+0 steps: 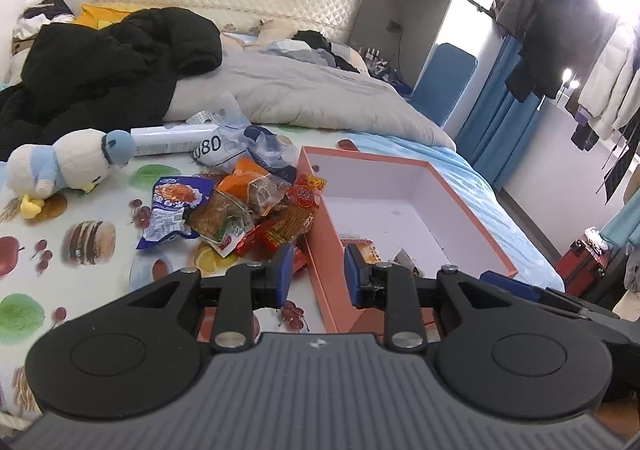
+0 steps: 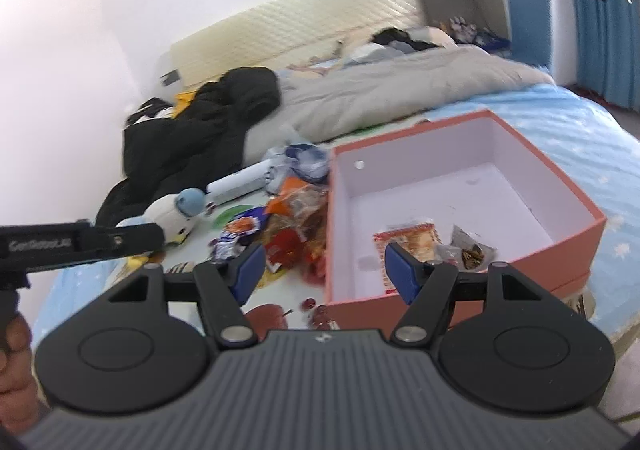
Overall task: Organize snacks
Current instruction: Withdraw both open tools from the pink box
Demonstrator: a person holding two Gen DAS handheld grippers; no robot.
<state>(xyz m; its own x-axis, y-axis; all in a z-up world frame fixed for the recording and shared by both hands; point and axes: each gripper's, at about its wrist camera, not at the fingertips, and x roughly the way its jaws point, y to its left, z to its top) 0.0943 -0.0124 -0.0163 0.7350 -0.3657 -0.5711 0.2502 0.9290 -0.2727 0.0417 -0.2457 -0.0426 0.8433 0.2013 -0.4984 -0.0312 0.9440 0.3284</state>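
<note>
Over the box's [image 1: 332,250] near wall, both grippers [image 1: 316,270] [image 2: 326,270] gape.

"080" is printed in dark digits on a white plastic bag [image 1: 212,148] at the middle of the left wrist view. small white lettering on the black bar [image 2: 60,242] at left of the right wrist view is too blurred to read.

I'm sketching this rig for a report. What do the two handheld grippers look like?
Both match: the left gripper and right gripper have black linkage arms with silver pivot screws, two round black discs, a ribbed grey body bearing a small logo, and blue finger pads. White lettering marks the left one's side.
</note>
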